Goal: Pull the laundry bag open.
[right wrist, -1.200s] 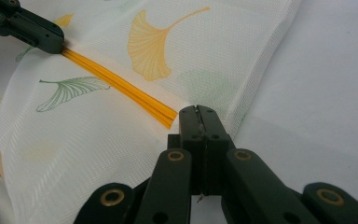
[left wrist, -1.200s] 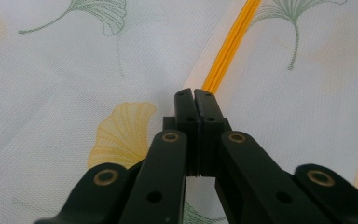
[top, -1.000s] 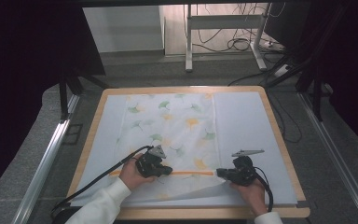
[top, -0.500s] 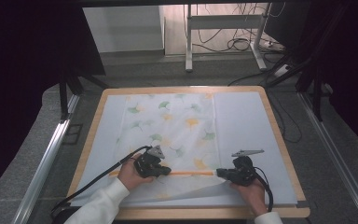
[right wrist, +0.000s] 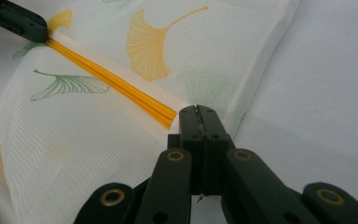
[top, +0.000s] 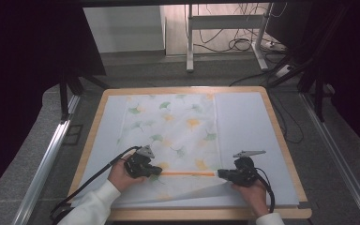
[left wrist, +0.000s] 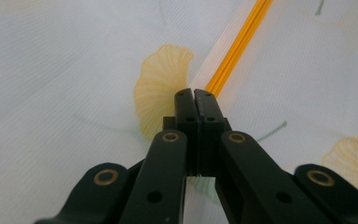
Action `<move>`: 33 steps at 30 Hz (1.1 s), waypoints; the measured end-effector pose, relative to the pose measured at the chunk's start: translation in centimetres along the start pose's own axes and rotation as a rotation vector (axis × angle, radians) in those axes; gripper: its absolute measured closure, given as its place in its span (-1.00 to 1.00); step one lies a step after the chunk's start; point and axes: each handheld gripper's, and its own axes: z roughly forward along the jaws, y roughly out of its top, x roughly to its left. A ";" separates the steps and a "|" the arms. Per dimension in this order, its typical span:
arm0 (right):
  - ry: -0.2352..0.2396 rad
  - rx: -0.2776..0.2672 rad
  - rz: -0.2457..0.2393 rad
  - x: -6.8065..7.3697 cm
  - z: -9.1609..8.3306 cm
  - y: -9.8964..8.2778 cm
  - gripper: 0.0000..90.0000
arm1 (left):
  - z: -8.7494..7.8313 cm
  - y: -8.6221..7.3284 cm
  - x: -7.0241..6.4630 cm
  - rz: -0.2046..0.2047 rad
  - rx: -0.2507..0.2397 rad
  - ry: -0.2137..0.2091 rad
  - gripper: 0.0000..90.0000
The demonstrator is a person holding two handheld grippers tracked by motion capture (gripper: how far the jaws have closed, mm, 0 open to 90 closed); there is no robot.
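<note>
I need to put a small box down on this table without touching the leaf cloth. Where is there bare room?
The widest bare patch is the pale mat right of the leaf-print cloth, up to the table's wooden rim. A narrower strip lies left of the cloth. The near edge is crowded: the left gripper and right gripper pinch the cloth's orange band.

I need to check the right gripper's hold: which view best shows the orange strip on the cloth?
The right gripper view: the orange strip runs from the right gripper to the left gripper. The left gripper view shows one end; the high view shows a thin line.
</note>
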 end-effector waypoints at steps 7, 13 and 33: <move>0.000 -0.001 0.001 0.0 0.0 0.0 0.99 | -1.1 -1.4 0.8 -0.027 -0.004 0.016 1.00; 0.001 -0.001 0.001 0.0 0.0 0.0 0.99 | -1.9 -2.2 1.5 -0.043 -0.002 0.034 1.00; -0.003 -0.002 -0.004 0.1 0.0 0.0 0.99 | -3.9 -4.7 2.6 -0.087 -0.010 0.070 1.00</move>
